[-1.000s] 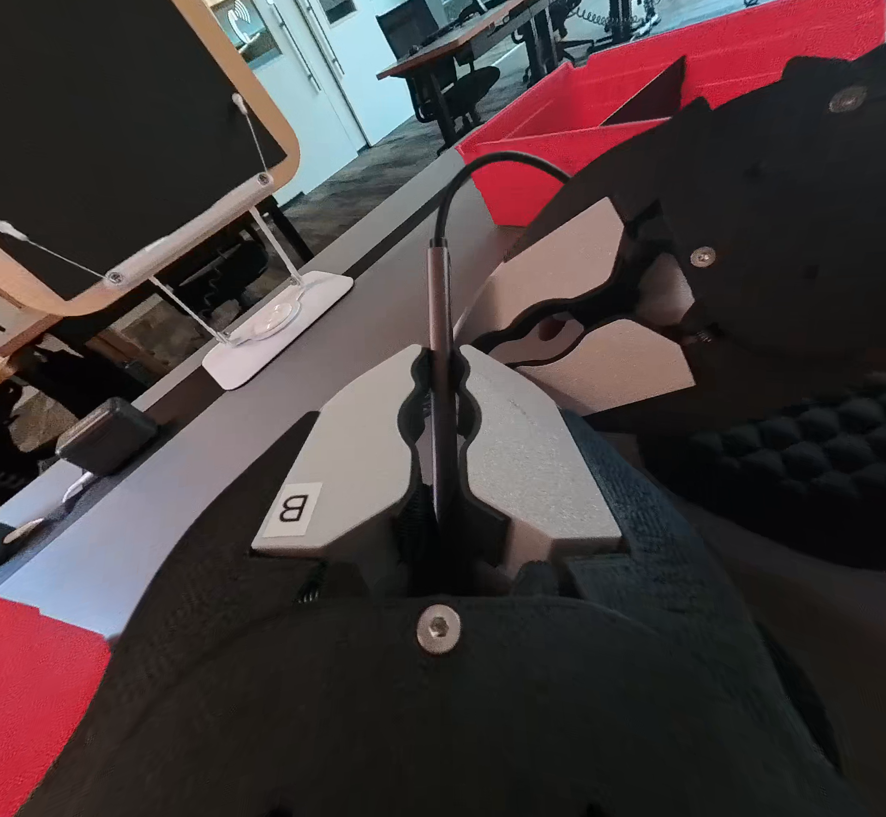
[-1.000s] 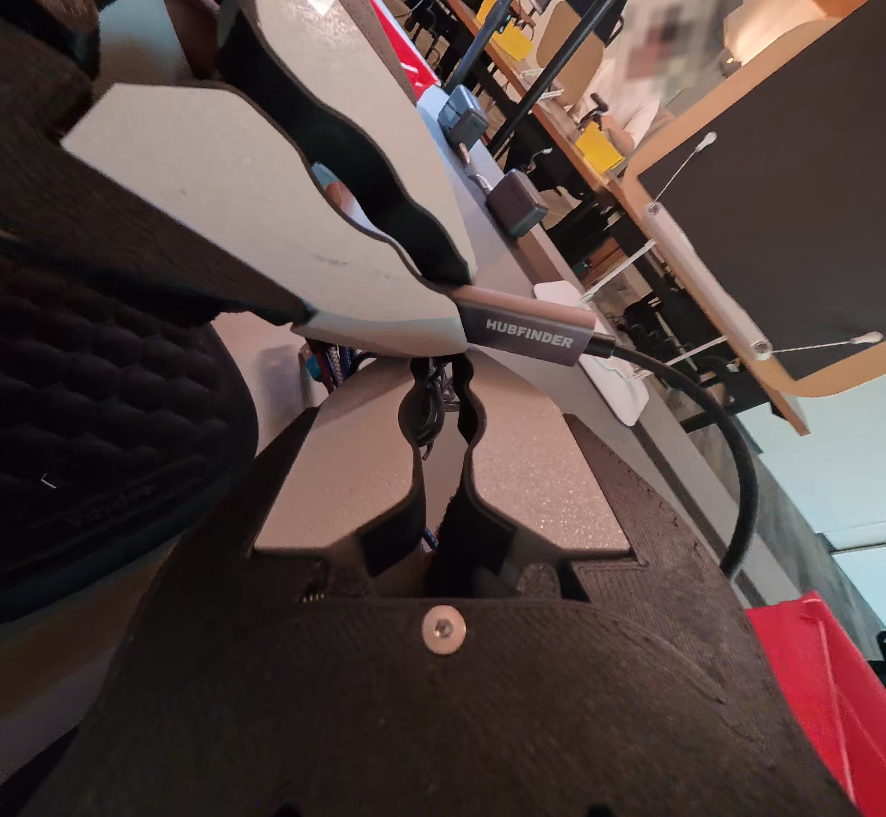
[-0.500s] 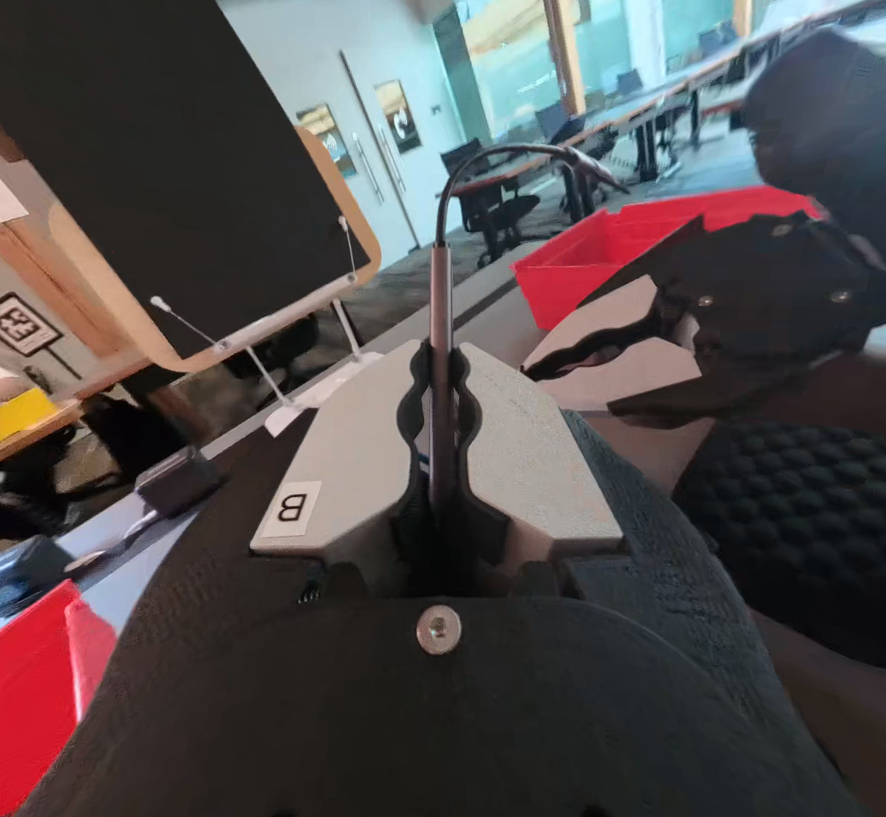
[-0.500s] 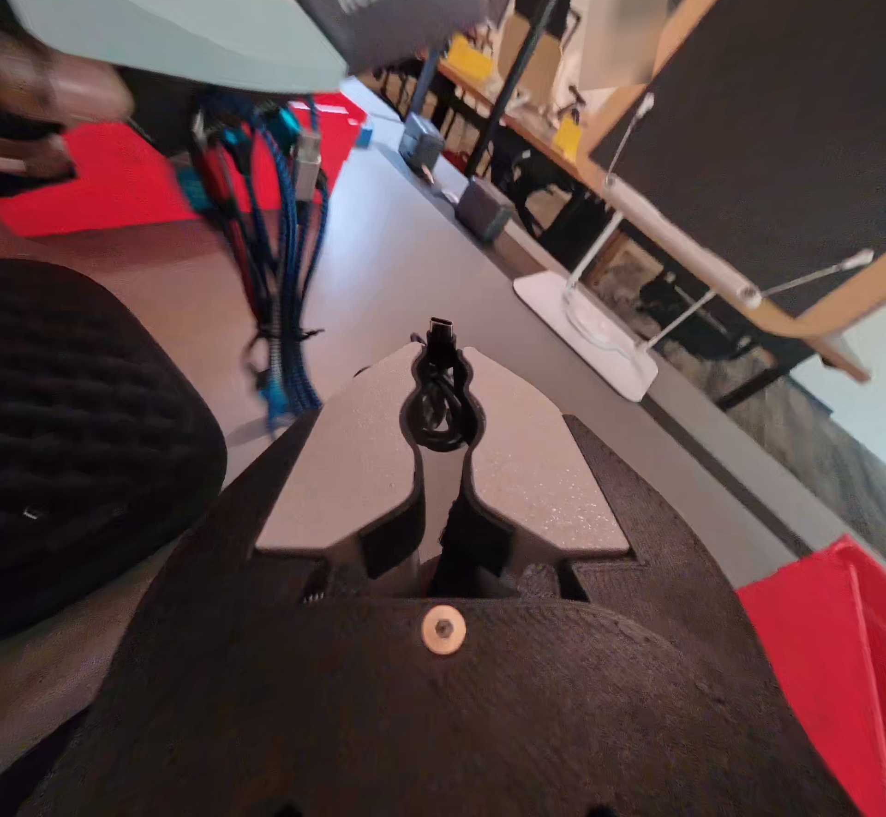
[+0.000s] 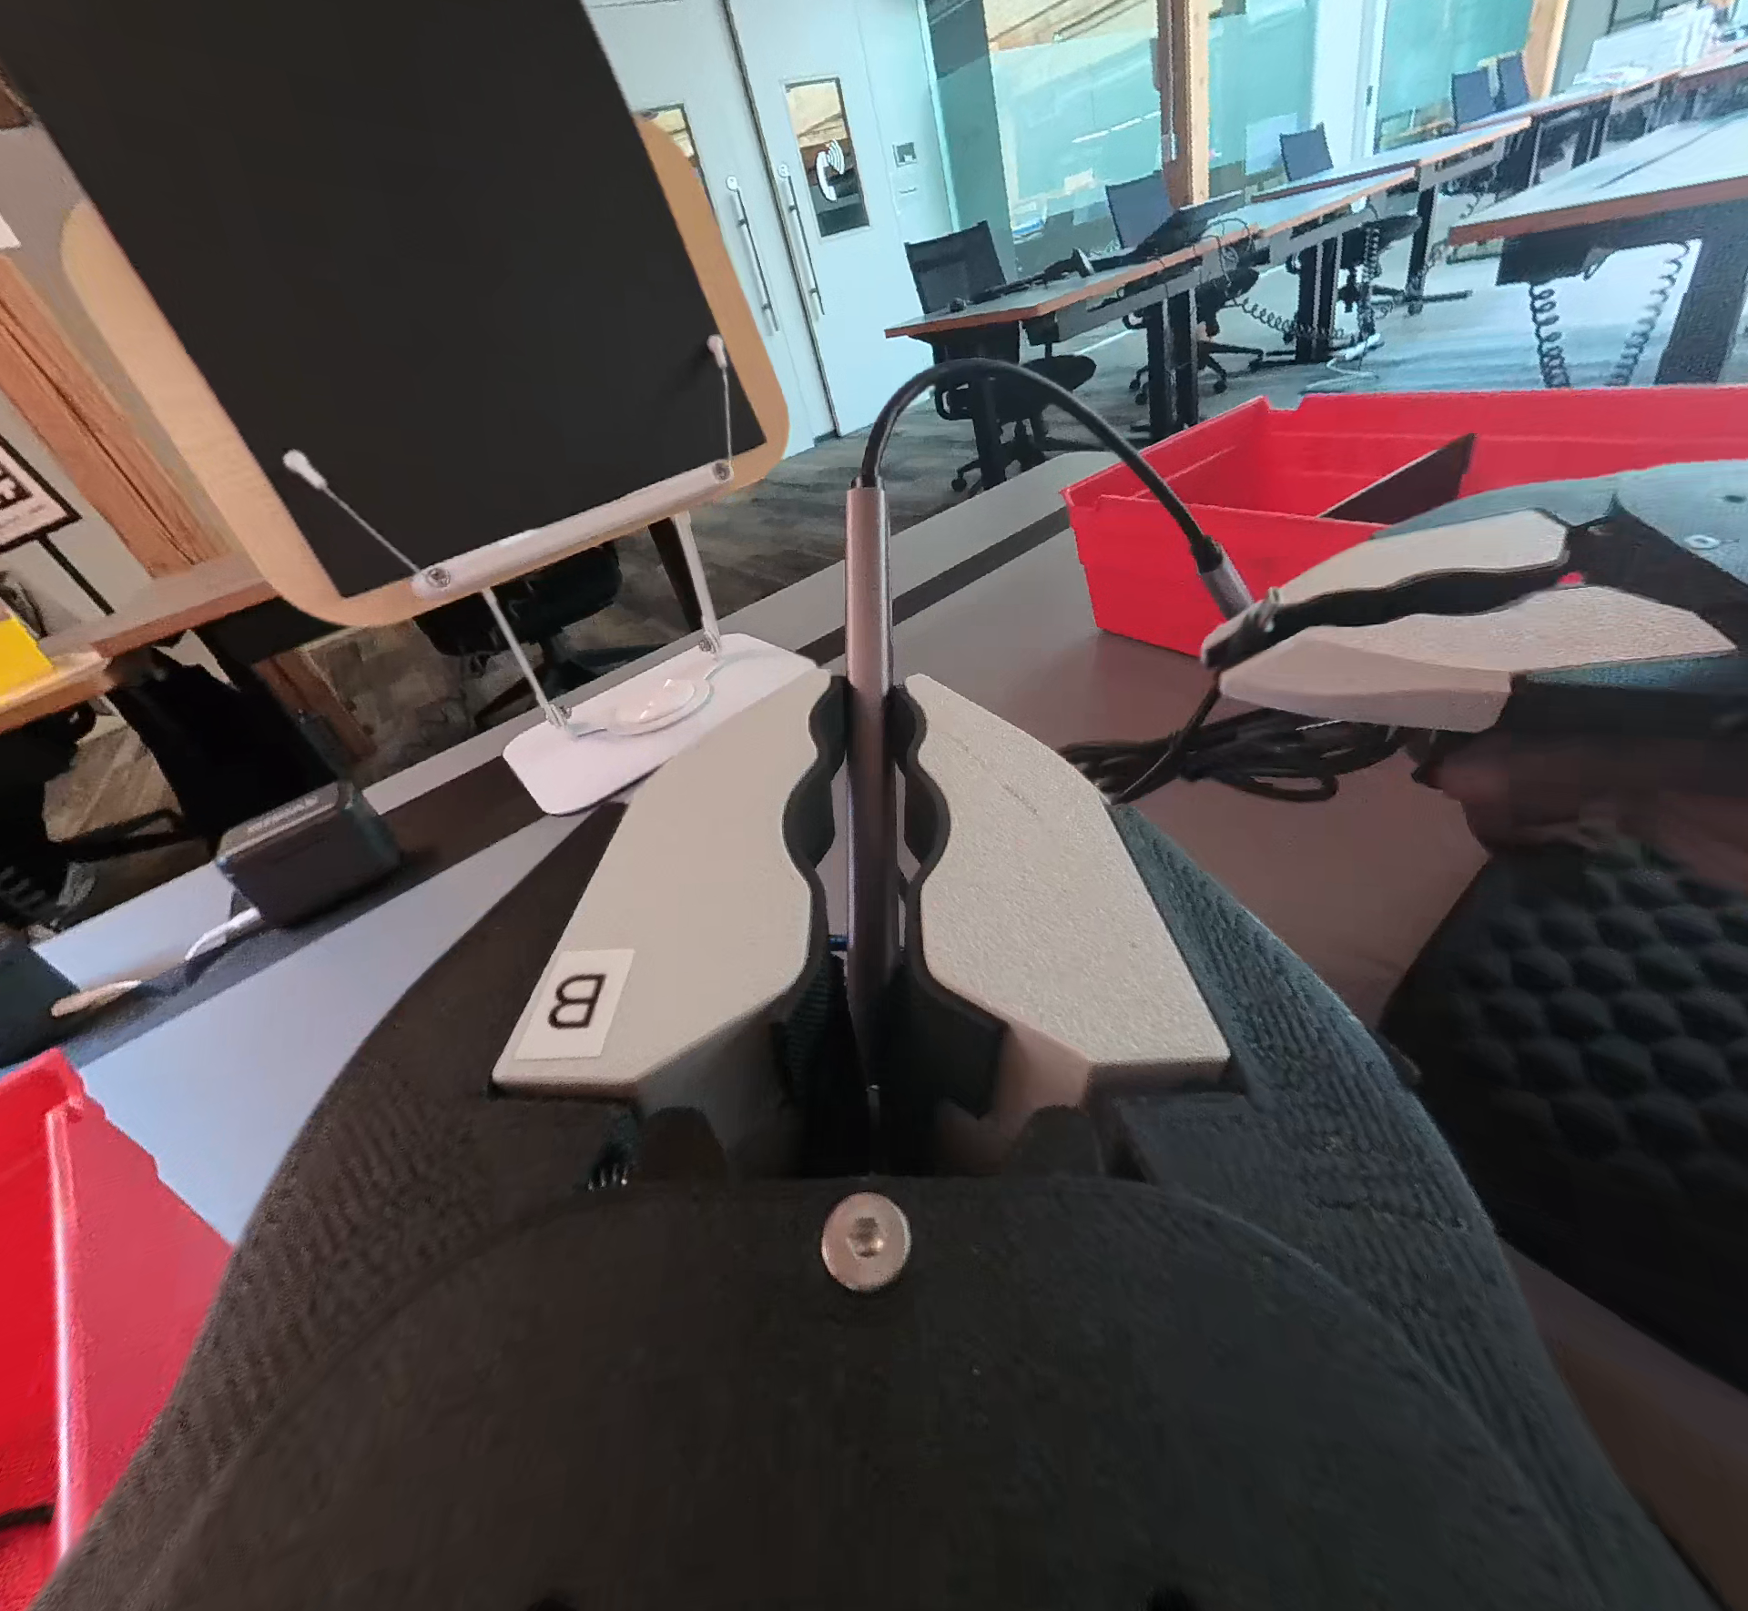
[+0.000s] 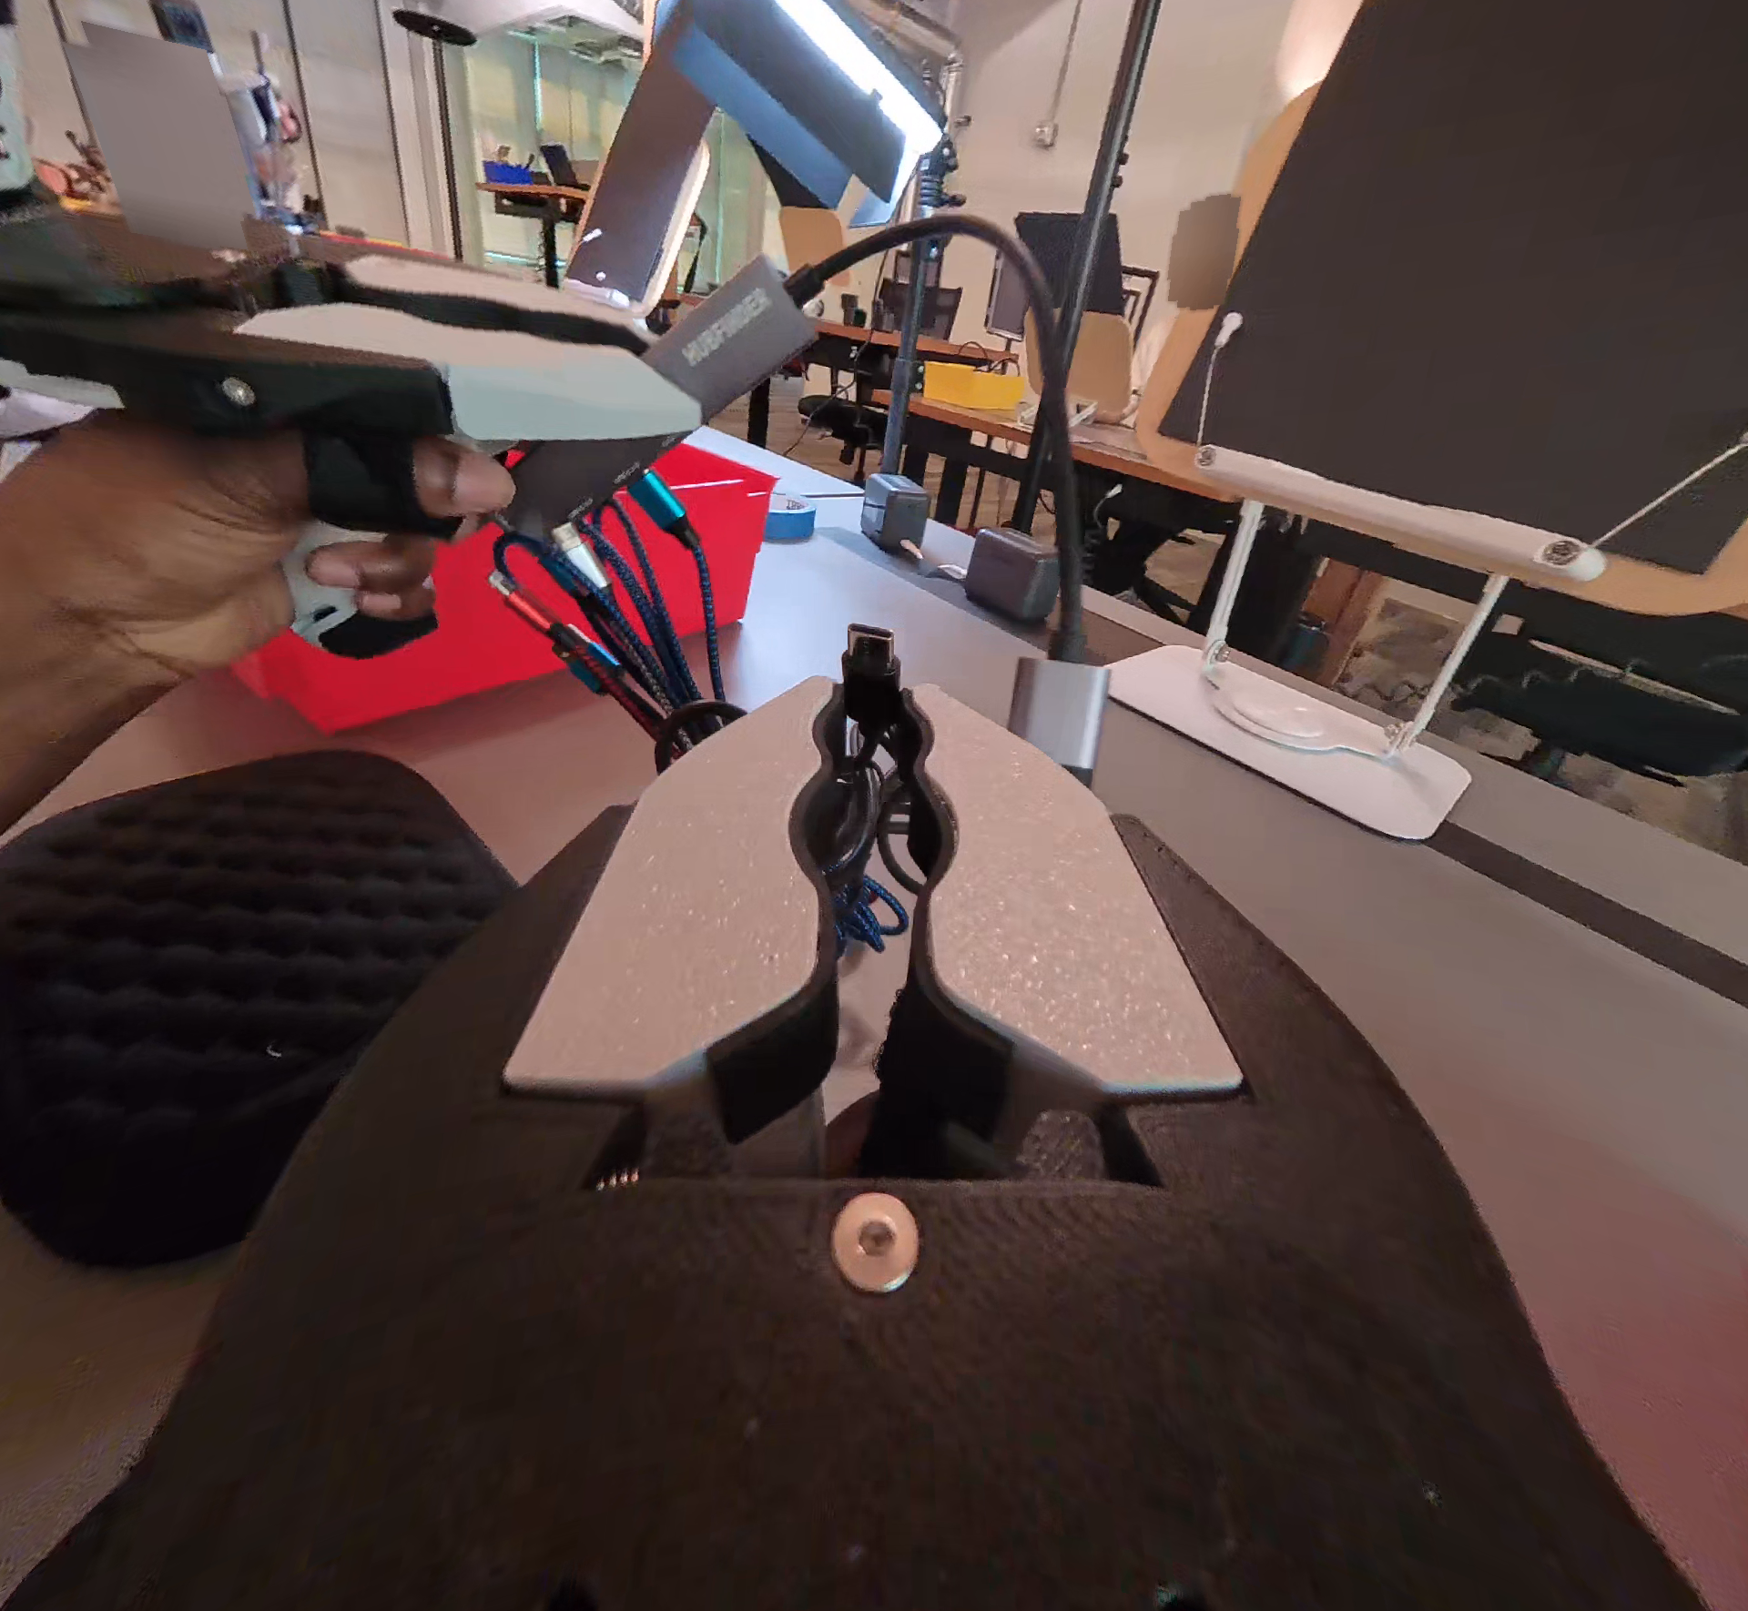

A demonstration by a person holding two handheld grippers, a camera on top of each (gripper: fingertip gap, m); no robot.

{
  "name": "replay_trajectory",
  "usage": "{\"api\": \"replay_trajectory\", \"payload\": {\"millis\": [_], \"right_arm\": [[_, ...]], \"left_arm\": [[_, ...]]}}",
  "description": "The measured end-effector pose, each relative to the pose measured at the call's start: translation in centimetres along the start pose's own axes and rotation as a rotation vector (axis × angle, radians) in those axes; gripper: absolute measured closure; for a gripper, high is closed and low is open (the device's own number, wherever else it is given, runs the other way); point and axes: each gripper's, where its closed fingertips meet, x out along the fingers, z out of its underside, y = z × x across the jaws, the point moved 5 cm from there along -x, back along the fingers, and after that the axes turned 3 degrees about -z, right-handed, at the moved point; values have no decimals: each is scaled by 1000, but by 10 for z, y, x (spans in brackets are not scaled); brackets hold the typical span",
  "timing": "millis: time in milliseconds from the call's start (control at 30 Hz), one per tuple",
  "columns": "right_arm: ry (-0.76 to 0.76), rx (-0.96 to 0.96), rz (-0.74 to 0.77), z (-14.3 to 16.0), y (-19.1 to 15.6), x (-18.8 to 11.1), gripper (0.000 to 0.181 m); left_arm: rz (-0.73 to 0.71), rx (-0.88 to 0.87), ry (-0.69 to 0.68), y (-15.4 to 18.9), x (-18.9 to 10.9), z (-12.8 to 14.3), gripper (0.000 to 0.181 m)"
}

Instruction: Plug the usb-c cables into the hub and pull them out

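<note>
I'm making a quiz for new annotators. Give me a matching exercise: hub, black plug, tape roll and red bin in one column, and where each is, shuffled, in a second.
Things:
1. hub
2. black plug
3. tape roll
4. red bin

Places:
A. clamped in the right gripper
B. a blue ring lying on the table
C. clamped in the left gripper, off the table
D. open-topped, standing on the table

Pairs: 1-C, 2-A, 3-B, 4-D
</note>
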Motion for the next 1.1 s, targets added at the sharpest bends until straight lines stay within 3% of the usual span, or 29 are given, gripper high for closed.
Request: {"api": "replay_trajectory", "payload": {"millis": [300, 533, 667, 767, 867, 1033, 1100], "right_arm": [[73, -5, 35, -19, 1, -19, 172], [166, 72, -241, -45, -8, -58, 172], [230, 103, -249, -52, 8, -96, 172], [293, 95, -130, -65, 30, -128, 172], [286, 46, 98, -69, 55, -157, 172], [97, -89, 550, -46, 98, -190, 172], [24, -79, 626, -30, 108, -192, 172]], "left_arm": [[-76, -36, 97, -2, -10, 19, 174], [-57, -59, 177, 1, -16, 28, 174], [-44, -94, 166, 1, -15, 33, 174], [-48, -114, 162, -2, -15, 36, 174], [-53, -128, 160, -4, -15, 38, 174], [-28, -188, 175, -6, -16, 39, 174], [-25, -189, 174, -6, -16, 39, 174]]}}
